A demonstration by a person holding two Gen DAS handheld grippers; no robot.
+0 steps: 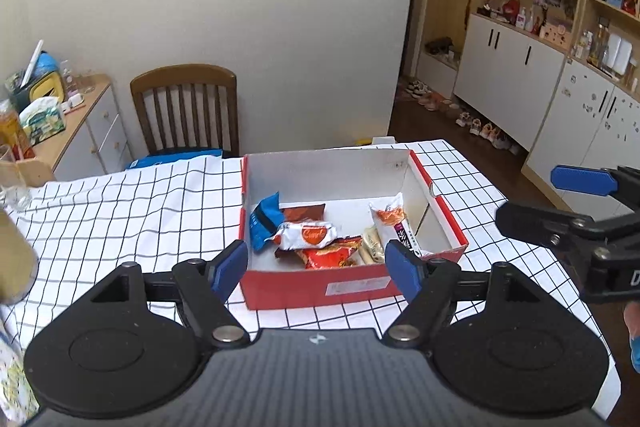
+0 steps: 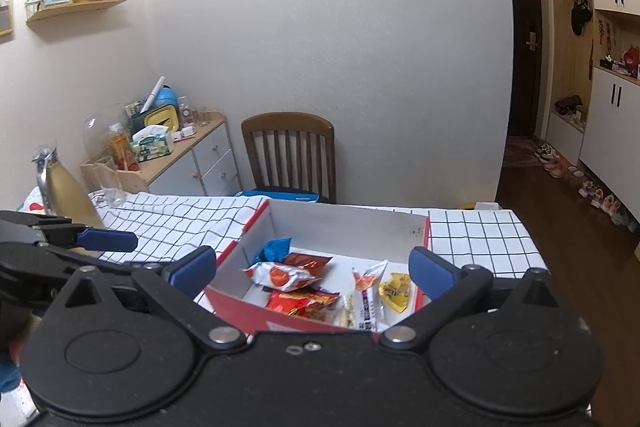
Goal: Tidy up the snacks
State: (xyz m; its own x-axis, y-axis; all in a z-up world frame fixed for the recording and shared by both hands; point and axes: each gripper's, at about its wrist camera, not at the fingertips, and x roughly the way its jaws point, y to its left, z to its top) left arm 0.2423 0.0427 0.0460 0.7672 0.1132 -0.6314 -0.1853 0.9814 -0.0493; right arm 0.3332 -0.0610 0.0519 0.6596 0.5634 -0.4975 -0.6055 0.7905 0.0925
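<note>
A red cardboard box [image 1: 356, 289] with a white inside stands on the checked tablecloth and holds several snack packets: a blue one [image 1: 262, 223], a white and orange one [image 1: 306, 235], a red one [image 1: 330, 257] and a white stick packet [image 1: 394, 223]. My left gripper [image 1: 318, 267] is open and empty just above the box's near wall. My right gripper [image 2: 316, 271] is open and empty over the same box [image 2: 240, 311]; a yellow packet [image 2: 396, 291] lies at its right end. The right gripper also shows in the left wrist view [image 1: 568, 203].
A wooden chair [image 1: 186, 107] stands behind the table. A side cabinet [image 1: 80, 131] with a tissue box and bottles is at the left. A gold flask [image 2: 68, 195] and a glass [image 2: 110, 187] stand on the table's left end. Cupboards and shoes line the right.
</note>
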